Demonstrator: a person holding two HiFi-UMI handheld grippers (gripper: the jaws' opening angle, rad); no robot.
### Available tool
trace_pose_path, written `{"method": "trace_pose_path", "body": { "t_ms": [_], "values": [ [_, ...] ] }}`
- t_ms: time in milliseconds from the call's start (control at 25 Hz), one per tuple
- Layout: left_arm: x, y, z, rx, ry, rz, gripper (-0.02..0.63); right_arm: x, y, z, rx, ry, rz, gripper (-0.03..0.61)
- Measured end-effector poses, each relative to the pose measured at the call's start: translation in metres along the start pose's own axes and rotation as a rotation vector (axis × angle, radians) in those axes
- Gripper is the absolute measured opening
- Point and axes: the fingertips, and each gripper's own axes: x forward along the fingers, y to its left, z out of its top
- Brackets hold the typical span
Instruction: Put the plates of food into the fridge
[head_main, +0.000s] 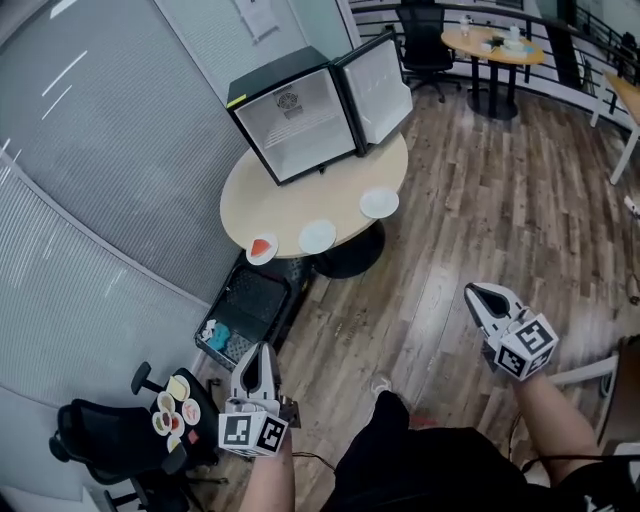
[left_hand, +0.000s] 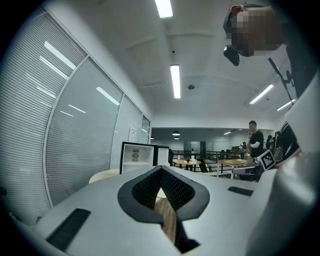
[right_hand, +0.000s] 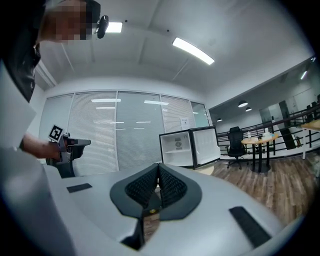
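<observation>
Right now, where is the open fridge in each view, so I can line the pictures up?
Head view: the fridge sits top centre, door open.
Left gripper view: the fridge is left of centre, below mid-height.
Right gripper view: the fridge is right of centre, below mid-height.
Shared landmark: the far wooden table, right of the fridge in all three.

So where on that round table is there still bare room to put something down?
The widest bare patch on the table is the strip between the open fridge and the plates. The front edge is crowded: the plate with red food, the middle plate and the right plate. The fridge's inside looks empty too.
</observation>
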Motion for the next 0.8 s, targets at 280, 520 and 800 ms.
{"method": "trace_pose_path", "body": {
  "t_ms": [280,520,800],
  "values": [
    [0.071,0.044,0.005,-0.004,-0.002,-0.041,0.005,0.059,-0.026,0.002,0.032,0.024,-0.075,0.005],
    [0.131,0.087,0.016,0.002,0.001,-0.079,0.005,0.123,-0.043,0.01,0.059,0.031,-0.138,0.005],
    [0.205,0.138,0.032,0.026,-0.031,-0.145,0.005,0.2,-0.054,0.023,0.058,0.009,-0.197,0.005]
  ]
}}
